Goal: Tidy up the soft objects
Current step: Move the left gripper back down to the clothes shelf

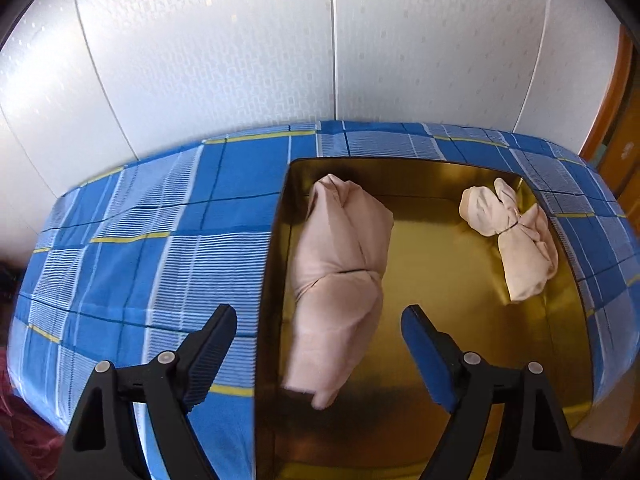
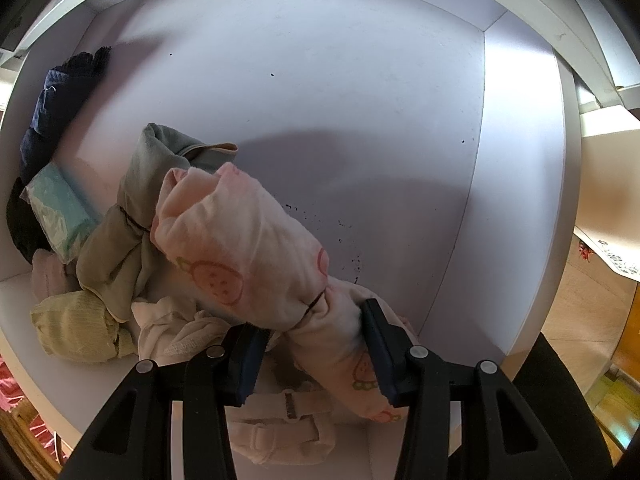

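Clamped in right tool: strawberry-print roll; left tool wide, empty; two pink bundles already boxed in gold tin; pile remaining.

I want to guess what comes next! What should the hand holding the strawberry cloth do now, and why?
Probably lift the strawberry bundle straight up out of the white bin. The right gripper is shut on its tied end, and it lies on the other clothes. The left gripper is open over the gold tray, which holds two bundles.
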### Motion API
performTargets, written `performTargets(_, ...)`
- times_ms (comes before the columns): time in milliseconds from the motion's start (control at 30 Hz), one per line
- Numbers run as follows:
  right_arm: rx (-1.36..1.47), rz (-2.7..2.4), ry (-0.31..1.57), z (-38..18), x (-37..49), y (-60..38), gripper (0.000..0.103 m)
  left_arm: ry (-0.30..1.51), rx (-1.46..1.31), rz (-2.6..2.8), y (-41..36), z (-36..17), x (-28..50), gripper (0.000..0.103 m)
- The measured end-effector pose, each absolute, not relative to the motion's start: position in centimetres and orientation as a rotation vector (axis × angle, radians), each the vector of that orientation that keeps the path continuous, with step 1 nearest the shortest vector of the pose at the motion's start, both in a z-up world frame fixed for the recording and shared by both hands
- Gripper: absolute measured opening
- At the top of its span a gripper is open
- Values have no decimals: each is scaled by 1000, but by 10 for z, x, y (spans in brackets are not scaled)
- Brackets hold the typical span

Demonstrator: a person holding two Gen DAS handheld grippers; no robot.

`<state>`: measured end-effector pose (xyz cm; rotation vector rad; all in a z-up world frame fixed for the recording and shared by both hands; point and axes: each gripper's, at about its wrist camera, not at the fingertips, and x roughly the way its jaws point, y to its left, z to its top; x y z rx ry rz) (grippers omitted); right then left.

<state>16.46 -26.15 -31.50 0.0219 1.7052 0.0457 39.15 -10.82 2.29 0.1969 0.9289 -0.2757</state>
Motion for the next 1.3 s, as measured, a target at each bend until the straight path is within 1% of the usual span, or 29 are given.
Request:
performTargets(333, -18, 42, 1705, -316, 162, -251, 48, 856, 241, -314, -82, 37, 339, 85)
performTargets(800, -49, 42, 1706, -318, 159, -240, 48, 815, 281, -352, -55, 34, 272, 85)
performTargets(1000, -61, 44, 1706, -321, 156, -239, 48, 811, 284, -382, -48, 24, 242, 85)
performTargets(1200, -67, 48, 1708, -321, 155, -237, 47, 850, 277, -410, -43, 0, 216, 85)
performTargets(1300, -61, 41, 1707, -321, 154, -237, 47, 906, 276, -436, -45, -22, 205, 90)
